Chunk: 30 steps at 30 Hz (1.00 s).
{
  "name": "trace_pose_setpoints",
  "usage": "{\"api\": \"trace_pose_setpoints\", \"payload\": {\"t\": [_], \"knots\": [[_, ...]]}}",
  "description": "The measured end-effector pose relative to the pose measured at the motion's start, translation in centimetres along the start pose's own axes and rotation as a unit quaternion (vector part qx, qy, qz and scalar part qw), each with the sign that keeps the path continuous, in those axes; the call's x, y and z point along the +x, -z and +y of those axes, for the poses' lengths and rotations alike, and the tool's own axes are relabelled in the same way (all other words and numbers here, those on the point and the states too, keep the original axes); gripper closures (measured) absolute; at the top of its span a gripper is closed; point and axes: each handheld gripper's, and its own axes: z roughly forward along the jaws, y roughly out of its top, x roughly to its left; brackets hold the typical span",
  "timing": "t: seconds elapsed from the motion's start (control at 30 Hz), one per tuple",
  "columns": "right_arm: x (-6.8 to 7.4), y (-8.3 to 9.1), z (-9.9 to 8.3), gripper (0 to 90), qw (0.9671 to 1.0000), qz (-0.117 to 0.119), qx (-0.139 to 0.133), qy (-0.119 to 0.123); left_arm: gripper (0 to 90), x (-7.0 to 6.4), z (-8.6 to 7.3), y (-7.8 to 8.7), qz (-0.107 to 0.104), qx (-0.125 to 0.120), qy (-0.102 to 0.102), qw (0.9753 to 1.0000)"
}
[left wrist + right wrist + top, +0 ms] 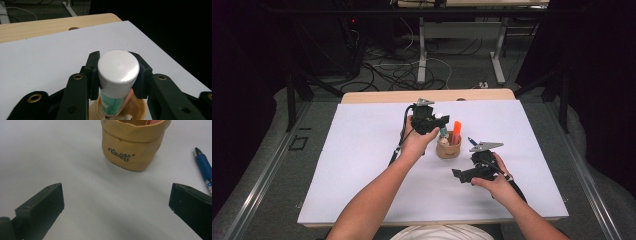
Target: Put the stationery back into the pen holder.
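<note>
In the high view, the left gripper [439,125] is held over a small tan pot [448,148] that stands near the middle of the white table cover [362,165]. A tube with a white cap [443,132] and an orange marker [456,131] stick up out of the pot. A blue pen [472,141] lies on the cover just to the pot's right. The right gripper [460,175] rests lower down, near the pot but clear of it, with its jaws pointing left. No lettering can be read at this range.

In the left gripper view, the left gripper [117,72] has its jaws pressed against both sides of the tube [118,68], just under the round white cap. The tube's body carries a green and white label whose print is too blurred to read. Its foot sits inside the pot [140,110], beside something orange.

In the right gripper view, the right gripper [116,202] has its jaws spread wide with bare cover between them. The pot [132,147] stands ahead, bearing dark curly script that seems to read "Bolli". The pen [204,166] lies at the right, near the right-hand jaw.
</note>
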Motion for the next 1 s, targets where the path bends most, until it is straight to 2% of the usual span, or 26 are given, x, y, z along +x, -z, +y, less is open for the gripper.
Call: {"api": "trace_pose_setpoints", "payload": {"t": [0.13, 0.27, 0.37, 0.43, 0.83, 0.93, 1.0], "knots": [[0.1, 0.0, 0.0, 0.0, 1.0, 0.003, 0.004, -0.002, 64.5, 0.0, -0.4, -0.3, -0.001, 0.002, 0.005, 1.0], [0.1, -0.1, -0.1, 0.0, 1.0, 0.005, 0.005, -0.003, 64.4, 0.0, -0.7, -0.7, -0.001, 0.006, -0.003, 1.0], [0.1, -0.1, -0.1, 0.0, 1.0, 0.005, 0.006, -0.001, 64.4, -0.1, -0.9, -0.8, -0.002, 0.01, -0.001, 0.9999], [0.1, -0.1, -0.1, 0.0, 1.0, 0.005, 0.005, -0.002, 64.4, -0.1, -1.1, -1.0, 0.001, 0.014, -0.01, 0.9999], [0.0, -0.1, -0.1, 0.0, 1.0, 0.006, 0.005, -0.002, 64.1, -0.2, -1.7, -1.7, 0.006, 0.032, -0.02, 0.9993], [0.0, -0.1, -0.1, 0.0, 1.0, 0.005, 0.004, -0.001, 61.5, -0.2, -1.8, -1.7, 0.006, 0.031, -0.022, 0.9993], [0.0, -0.1, -0.1, 0.0, 1.0, 0.005, 0.006, -0.004, 59.2, -0.3, -1.8, -1.7, 0.001, 0.019, -0.026, 0.9995]]}}
